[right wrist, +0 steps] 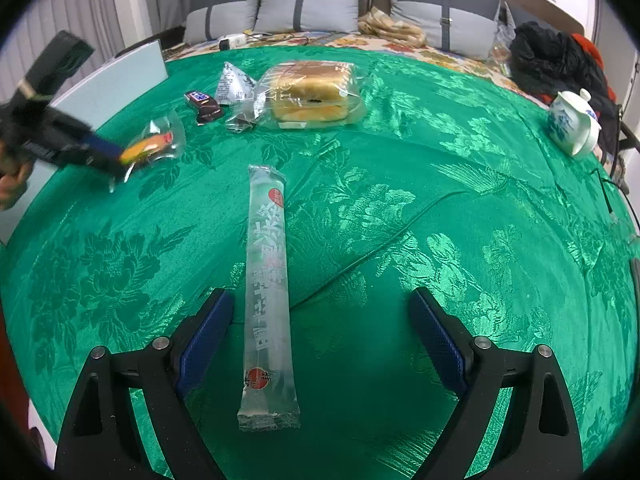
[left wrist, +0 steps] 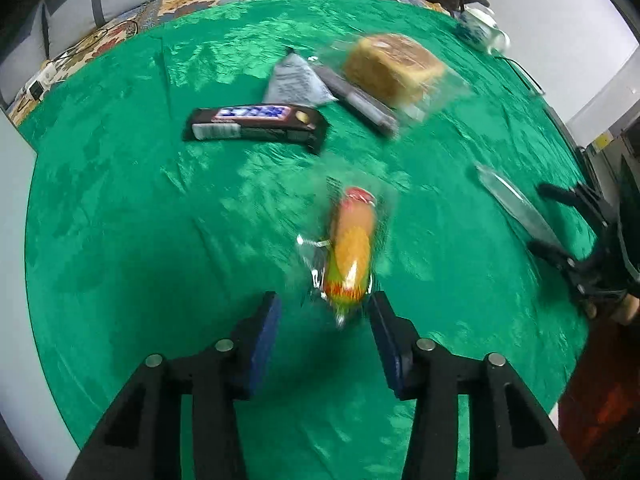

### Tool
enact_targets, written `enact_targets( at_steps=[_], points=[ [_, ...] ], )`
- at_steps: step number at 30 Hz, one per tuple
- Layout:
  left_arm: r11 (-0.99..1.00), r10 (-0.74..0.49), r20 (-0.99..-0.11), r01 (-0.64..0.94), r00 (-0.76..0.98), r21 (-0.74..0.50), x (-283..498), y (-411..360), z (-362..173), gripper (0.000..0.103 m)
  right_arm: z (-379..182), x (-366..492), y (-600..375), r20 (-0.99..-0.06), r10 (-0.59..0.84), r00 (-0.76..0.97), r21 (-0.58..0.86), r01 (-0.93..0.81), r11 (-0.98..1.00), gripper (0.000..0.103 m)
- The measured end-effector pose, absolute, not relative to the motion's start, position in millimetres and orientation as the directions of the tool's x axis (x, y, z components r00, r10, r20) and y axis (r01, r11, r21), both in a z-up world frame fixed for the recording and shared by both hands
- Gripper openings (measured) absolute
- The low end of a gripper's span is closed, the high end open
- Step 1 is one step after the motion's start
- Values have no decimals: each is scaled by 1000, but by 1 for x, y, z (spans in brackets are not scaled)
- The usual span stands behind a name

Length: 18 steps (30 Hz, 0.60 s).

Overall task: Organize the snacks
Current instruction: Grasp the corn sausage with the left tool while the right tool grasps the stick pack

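Observation:
An orange sausage-shaped snack in clear wrap [left wrist: 350, 248] lies on the green cloth just ahead of my open left gripper [left wrist: 324, 312], near its right finger; it also shows in the right wrist view [right wrist: 150, 145]. A long clear stick pack [right wrist: 267, 292] lies between the fingers of my open right gripper [right wrist: 320, 316], closer to the left finger. Farther off lie a dark chocolate bar [left wrist: 256, 122], a grey triangular pouch [left wrist: 294, 82], a dark stick pack [left wrist: 360, 102] and a wrapped cake [left wrist: 394, 68].
A green patterned cloth [right wrist: 460, 200] covers the table. A white and blue teapot [right wrist: 572, 122] stands at the far right edge. A white board [right wrist: 108, 80] stands at the left edge. Pillows and dark clothes lie on the bed behind.

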<state>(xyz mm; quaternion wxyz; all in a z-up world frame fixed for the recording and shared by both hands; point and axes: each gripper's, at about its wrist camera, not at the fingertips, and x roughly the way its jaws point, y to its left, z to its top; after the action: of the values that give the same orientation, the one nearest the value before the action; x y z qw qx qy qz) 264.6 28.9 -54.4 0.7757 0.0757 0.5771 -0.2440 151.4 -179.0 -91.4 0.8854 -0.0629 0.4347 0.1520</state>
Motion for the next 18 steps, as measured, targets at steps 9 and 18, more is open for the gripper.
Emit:
enact_targets(
  at_steps=[9,18],
  points=[
    [878,-159,-926,478,343,26,283,-18,-54,81,-91,153,-179,-789,213,576,20,-324,946,92],
    [960,-206,-888,258,410,-103,219,7,-68,28,-90,154,-182,-789,213,576,21,-321,947,92]
  ],
)
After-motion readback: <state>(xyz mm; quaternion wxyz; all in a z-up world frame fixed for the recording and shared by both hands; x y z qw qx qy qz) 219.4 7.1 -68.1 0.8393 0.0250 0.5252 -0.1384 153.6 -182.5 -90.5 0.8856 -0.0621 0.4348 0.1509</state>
